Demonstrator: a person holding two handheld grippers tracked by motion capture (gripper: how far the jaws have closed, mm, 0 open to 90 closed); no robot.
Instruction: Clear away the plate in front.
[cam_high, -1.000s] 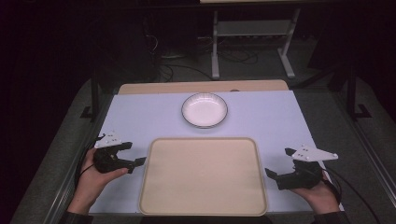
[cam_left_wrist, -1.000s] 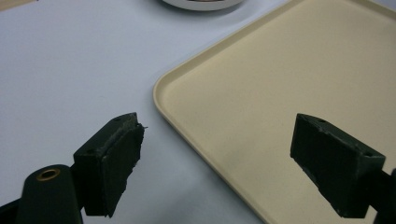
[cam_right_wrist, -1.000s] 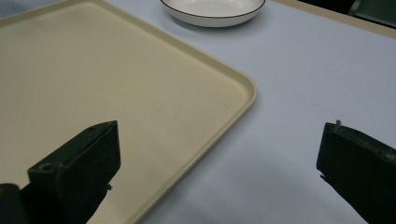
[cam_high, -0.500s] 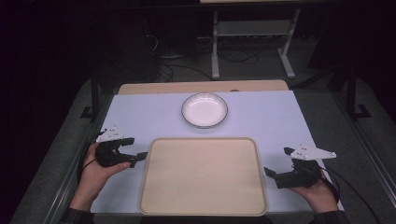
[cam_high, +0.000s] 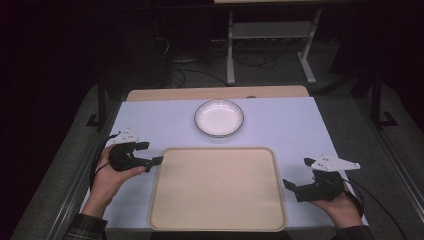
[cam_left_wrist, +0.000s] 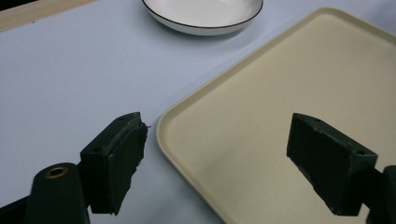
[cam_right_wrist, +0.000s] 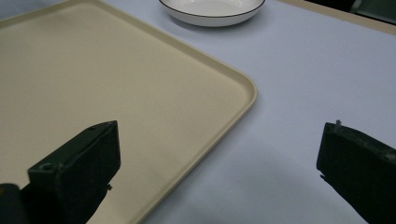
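Pale surface (cam_high: 150, 122) carries a beige tray (cam_high: 218, 185) at lower centre and an empty white bowl (cam_high: 219, 117) above it. Left tongs (cam_high: 150, 161) and right tongs (cam_high: 292, 187), both wide open and empty, flank the tray's side edges, seemingly poised to lift it.

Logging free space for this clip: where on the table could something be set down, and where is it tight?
The tray is bare throughout. Free mat lies either side of the plate, out to the table edges. It is tight where the left gripper and right gripper flank the tray's side rims.
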